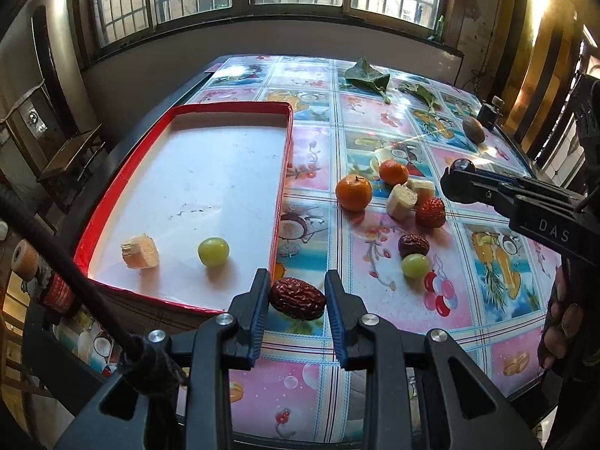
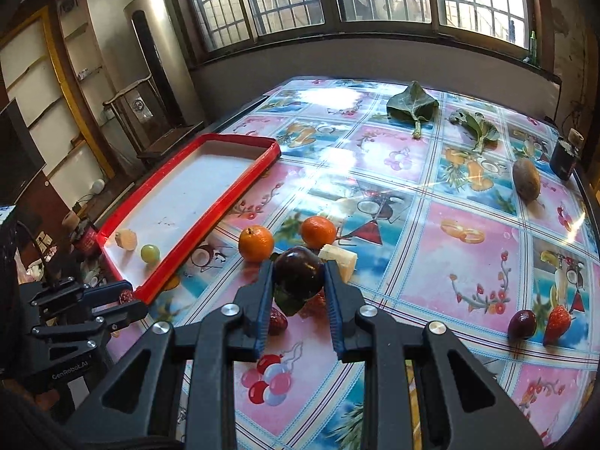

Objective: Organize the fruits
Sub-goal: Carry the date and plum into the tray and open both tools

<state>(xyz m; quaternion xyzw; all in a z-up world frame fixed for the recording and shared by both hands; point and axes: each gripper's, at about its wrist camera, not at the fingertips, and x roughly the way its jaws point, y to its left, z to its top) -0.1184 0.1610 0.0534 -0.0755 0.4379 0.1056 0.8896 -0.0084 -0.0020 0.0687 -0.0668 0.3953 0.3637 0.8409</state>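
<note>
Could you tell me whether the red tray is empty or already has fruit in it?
Not empty: the red tray holds a green grape and a pale cut fruit piece; most of its white floor is bare.

**Fruit scattered, two pieces in the tray**

A wrinkled red date sits pinched between the left hand-held gripper pads, by the near corner of the red tray. Inside the tray lie a green grape and a pale cut chunk. A dark plum is clamped in the right hand-held gripper. Two tangerines, banana pieces, a strawberry, another date and a second grape cluster on the surface.
</note>
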